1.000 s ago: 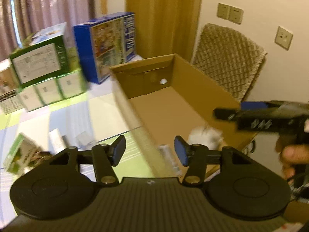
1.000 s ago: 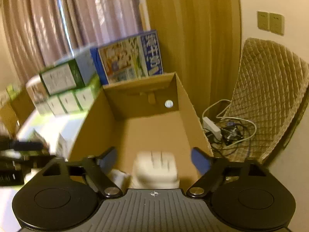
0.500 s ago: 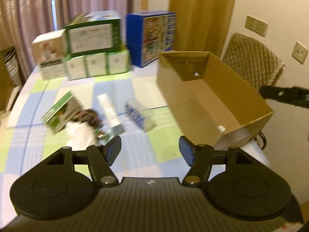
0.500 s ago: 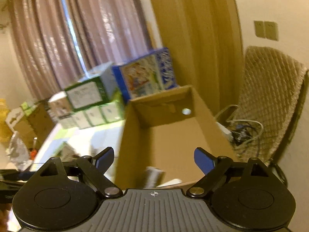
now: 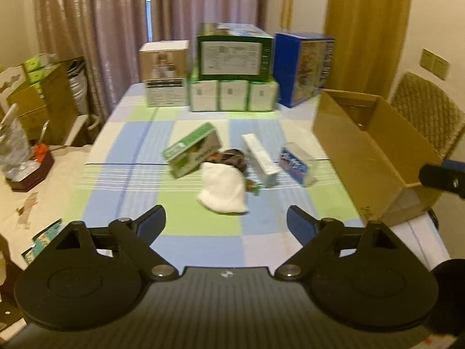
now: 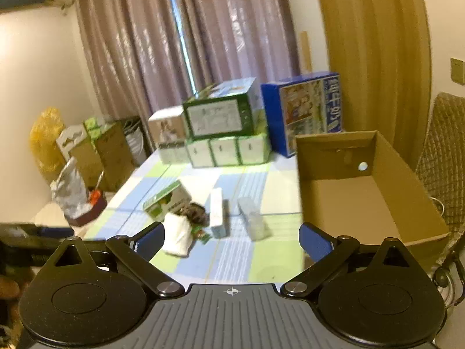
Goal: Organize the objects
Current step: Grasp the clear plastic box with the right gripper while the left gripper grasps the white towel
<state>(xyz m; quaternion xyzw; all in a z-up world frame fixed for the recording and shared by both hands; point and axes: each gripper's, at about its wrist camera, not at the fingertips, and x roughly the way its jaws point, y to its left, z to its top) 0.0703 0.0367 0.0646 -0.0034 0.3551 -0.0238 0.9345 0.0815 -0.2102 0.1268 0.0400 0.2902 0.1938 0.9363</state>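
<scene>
On the checked tablecloth lie a green carton [image 5: 191, 153] [image 6: 167, 200], a white cloth bundle [image 5: 223, 192] [image 6: 178, 234], a dark wrapped item [image 5: 232, 157] [image 6: 194, 212], a long white box [image 5: 259, 160] [image 6: 217, 212] and a blue-printed pack [image 5: 296, 164] [image 6: 252, 218]. An open cardboard box [image 5: 363, 157] [image 6: 366, 192] stands at the table's right edge. My left gripper [image 5: 226, 222] hovers open before the cloth bundle, holding nothing. The right gripper [image 6: 232, 237] is open and empty too, back from the pile. The right gripper's dark tip [image 5: 441, 179] shows at the left view's edge.
Stacked cartons [image 5: 234, 67] [image 6: 221, 133] and a blue box [image 5: 302, 67] [image 6: 308, 110] line the table's far end. A chair [image 5: 427, 116] stands behind the cardboard box. Left of the table are cardboard boxes [image 5: 37, 101], a foil bag [image 6: 71, 192] and small leaflets [image 5: 43, 240].
Both grippers have pulled back from over the cardboard box and swung left toward the table. The white object the right gripper let fall into the box is out of sight now.
</scene>
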